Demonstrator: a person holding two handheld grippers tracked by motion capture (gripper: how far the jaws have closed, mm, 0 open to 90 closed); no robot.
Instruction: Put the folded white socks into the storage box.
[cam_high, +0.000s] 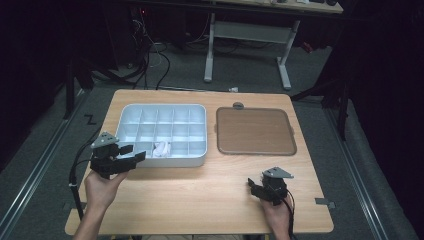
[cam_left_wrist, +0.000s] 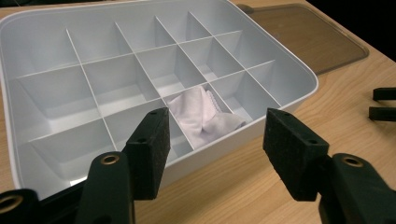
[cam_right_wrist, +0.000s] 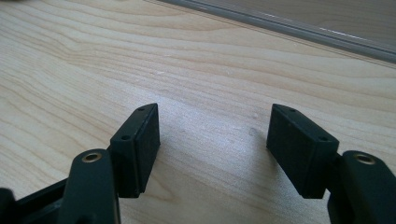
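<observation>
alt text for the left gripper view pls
The open left gripper points its two black fingers at a white divided tray on a wooden table, with nothing between them. A crumpled white cloth lies in one compartment of the tray's near row; the other compartments in sight look empty. A brown lid lies flat beyond the tray.

Brown lid (cam_high: 255, 131) on wooden table (cam_high: 200, 195), grey desk frame (cam_high: 250, 35) beyond

Black two-jaw tools (cam_high: 131, 152), grey three-cornered plates, brass-ringed screws, trailing cables
</observation>
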